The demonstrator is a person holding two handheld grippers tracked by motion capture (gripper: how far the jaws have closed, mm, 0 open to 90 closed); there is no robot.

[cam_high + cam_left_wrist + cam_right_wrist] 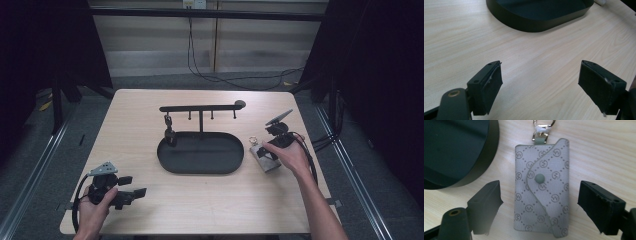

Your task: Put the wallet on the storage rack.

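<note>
My right gripper (540, 205) is over the grey key pouch (541, 191), jaws apart with the pouch lying between them, gaps on both sides, pads not touching it. The pouch lies flat on the wooden table (150, 120), flap snapped shut with a round stud, metal clasp ring (544, 123) at its far end, pointing away from me. In the high view the key pouch (265, 159) sits just right of the black oval tray (200, 167), close to the rim but apart from it; my right hand (290, 155) covers part of it. The tray carries a T-shaped rack (200, 108) with small hooks, and something dark hangs from the leftmost one (169, 131), too small to tell what. My left gripper (540, 80) is at the near left corner of the table, well away from the pouch, jaws wide apart over bare wood, nothing between them, pointing toward the tray rim (534, 23).
</note>
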